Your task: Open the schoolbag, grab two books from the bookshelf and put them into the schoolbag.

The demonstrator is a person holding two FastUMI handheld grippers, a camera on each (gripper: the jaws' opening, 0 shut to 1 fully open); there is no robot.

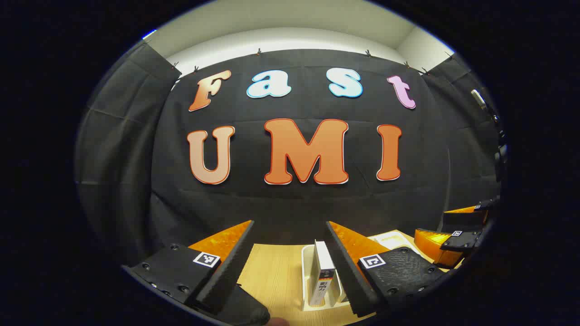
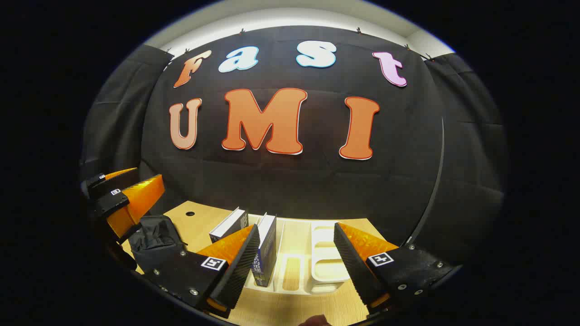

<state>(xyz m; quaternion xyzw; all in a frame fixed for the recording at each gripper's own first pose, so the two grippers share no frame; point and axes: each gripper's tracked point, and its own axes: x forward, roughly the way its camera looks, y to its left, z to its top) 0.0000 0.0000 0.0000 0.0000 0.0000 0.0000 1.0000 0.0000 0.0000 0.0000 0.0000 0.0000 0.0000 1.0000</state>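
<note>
Both my claws are wide open, holding nothing: left gripper point(image 1: 290, 267) and right gripper point(image 2: 294, 262) hang above the wooden table point(image 1: 276, 276), pointed at the white bookshelf point(image 2: 326, 271). Schoolbag point(image 2: 154, 242) is a dark lump on the table's left side, just under my left gripper as seen from the right gripper view; can't tell if its zip is open. Risks, imo: books stand loose in the rack slots, so a skewed pinch could tip one over or drag the light rack w/ it; grabbing both at once could jam them together; if the bag mouth is floppy, a book may catch on the edge & slide off. Count: 2 books, a white one point(image 2: 229, 225) leaning & a dark-spined one point(image 2: 266, 249) upright, 1 shelf, 1 bag, 2 grippers
</note>
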